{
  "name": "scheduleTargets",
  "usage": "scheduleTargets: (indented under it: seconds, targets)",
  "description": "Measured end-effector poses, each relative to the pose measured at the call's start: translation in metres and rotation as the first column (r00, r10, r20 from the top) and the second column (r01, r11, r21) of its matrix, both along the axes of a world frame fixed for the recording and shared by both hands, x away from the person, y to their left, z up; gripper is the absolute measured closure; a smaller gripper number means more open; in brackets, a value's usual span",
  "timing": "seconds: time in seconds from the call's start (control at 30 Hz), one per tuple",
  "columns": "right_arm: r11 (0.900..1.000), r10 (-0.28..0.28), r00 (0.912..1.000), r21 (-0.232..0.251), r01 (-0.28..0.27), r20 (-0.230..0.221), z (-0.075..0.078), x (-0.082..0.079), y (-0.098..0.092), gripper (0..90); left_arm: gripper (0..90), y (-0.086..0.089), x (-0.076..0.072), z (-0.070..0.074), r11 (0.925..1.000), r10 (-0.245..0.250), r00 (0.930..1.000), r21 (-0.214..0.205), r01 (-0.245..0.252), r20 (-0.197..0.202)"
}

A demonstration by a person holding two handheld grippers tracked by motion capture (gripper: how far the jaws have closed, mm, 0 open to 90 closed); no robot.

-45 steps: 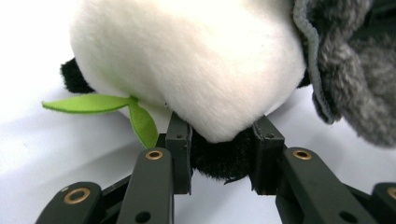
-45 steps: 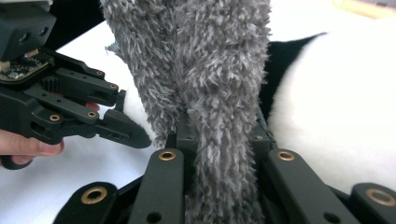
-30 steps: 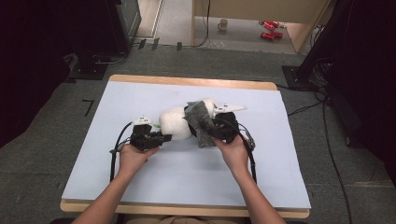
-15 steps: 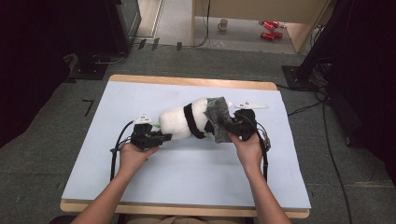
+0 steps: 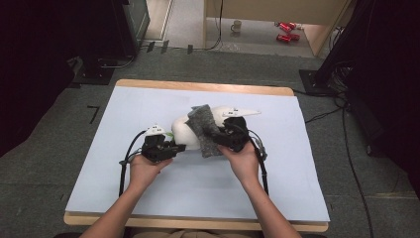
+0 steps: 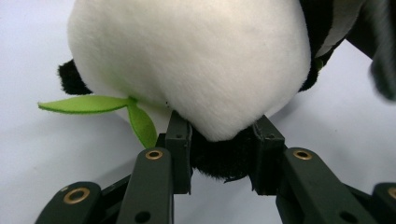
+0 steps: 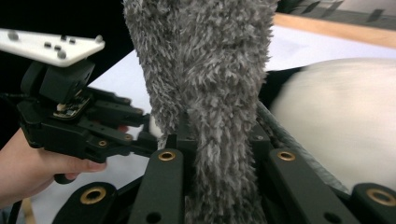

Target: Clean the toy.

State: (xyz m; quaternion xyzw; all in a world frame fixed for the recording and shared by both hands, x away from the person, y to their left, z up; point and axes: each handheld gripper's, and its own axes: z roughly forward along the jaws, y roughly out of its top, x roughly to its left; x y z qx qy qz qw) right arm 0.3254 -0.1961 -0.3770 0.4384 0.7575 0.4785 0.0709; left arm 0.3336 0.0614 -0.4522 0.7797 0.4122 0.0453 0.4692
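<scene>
Plush panda (image 5: pixel 187 130) (green leaf (image 6: pixel 88 104) beside) under grey cloth (image 5: pixel 204 130).

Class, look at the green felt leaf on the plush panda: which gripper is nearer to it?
Left. The left gripper grips the panda right beside the leaf; the right gripper holds the grey cloth farther along.

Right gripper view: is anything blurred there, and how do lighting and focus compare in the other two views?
Right gripper view: the grey sock between the jaws is sharp, the white plush behind it is soft. Left gripper view: evenly lit, plush and green leaf crisp, a dark smear at the top right corner. High view: table bright, surroundings at both sides nearly black.
</scene>
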Motion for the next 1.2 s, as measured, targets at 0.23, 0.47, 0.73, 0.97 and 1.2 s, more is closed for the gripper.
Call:
scheduleTargets:
  seconds: [0.23, 0.47, 0.73, 0.97, 1.2]
  targets:
    - [0.9968, 0.075, 0.9957, 0.031, -0.073, -0.055, -0.014, 0.001, 0.027, 75.0, 66.6, -0.001, -0.008, 0.004, 0.9998, 0.008, 0.9999, -0.016, -0.008, -0.007]
    - [0.9947, 0.1, 0.9923, 0.033, -0.098, -0.073, -0.033, 0.011, 0.027, 75.7, 66.7, 0.0, -0.008, -0.003, 0.9999, -0.004, 0.9989, 0.012, 0.005, -0.046]
    - [0.9991, 0.016, 0.9985, -0.038, -0.018, -0.053, -0.025, 0.016, -0.001, 76.6, 66.7, 0.009, 0.001, -0.003, 0.9998, -0.015, 0.9992, 0.015, 0.016, -0.036]
    - [0.9969, -0.057, 0.9983, -0.055, 0.056, -0.014, -0.01, 0.016, -0.025, 76.9, 66.7, 0.017, 0.011, -0.007, 0.9999, -0.007, 0.9972, -0.009, 0.006, -0.074]
    - [0.9879, -0.152, 0.9882, -0.037, 0.151, -0.023, -0.013, 0.02, -0.058, 76.1, 66.7, 0.017, 0.014, -0.007, 0.9999, -0.011, 0.9981, 0.007, 0.011, -0.061]
